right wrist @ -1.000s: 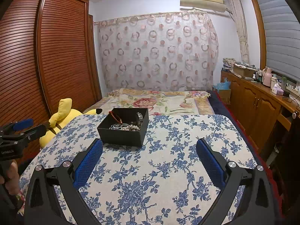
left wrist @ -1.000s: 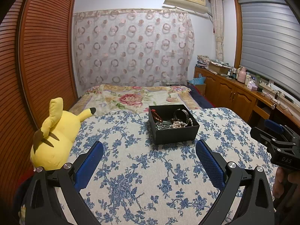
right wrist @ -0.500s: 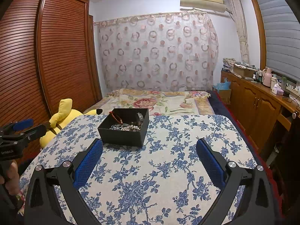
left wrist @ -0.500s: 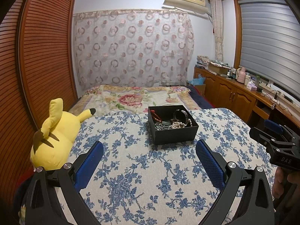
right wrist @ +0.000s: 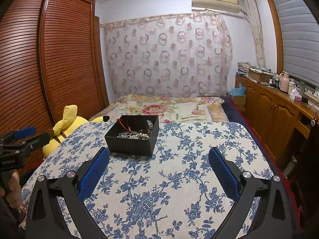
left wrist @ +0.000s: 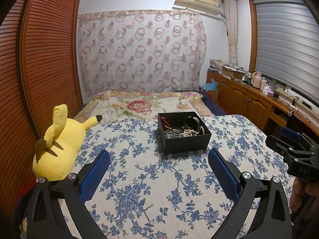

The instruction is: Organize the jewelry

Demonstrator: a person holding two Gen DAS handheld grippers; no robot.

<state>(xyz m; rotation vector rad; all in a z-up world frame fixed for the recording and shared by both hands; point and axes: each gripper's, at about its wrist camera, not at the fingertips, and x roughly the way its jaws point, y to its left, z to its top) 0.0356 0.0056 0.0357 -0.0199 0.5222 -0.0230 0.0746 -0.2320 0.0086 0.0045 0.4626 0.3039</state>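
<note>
A black open box (left wrist: 186, 144) stands on the blue-flowered tablecloth (left wrist: 139, 179). It holds a tangle of jewelry (left wrist: 183, 132): a pearl string, a red bead bracelet, dark bangles. It also shows in the right wrist view (right wrist: 129, 144) with the jewelry (right wrist: 135, 134) inside. My left gripper (left wrist: 159, 157) is open and empty, short of the box. My right gripper (right wrist: 159, 157) is open and empty, just right of the box's near corner. The right gripper shows at the right edge of the left wrist view (left wrist: 295, 149); the left gripper shows at the left edge of the right wrist view (right wrist: 18, 141).
A yellow plush toy (left wrist: 57, 143) lies at the table's left edge, against a brown louvred wardrobe (left wrist: 39, 69). A bed (left wrist: 143, 105) lies beyond the table. Wooden cabinets (left wrist: 249, 103) with clutter line the right wall.
Both grippers have barely moved; the box sits very slightly further off in the left wrist view. Both stay open and empty.
</note>
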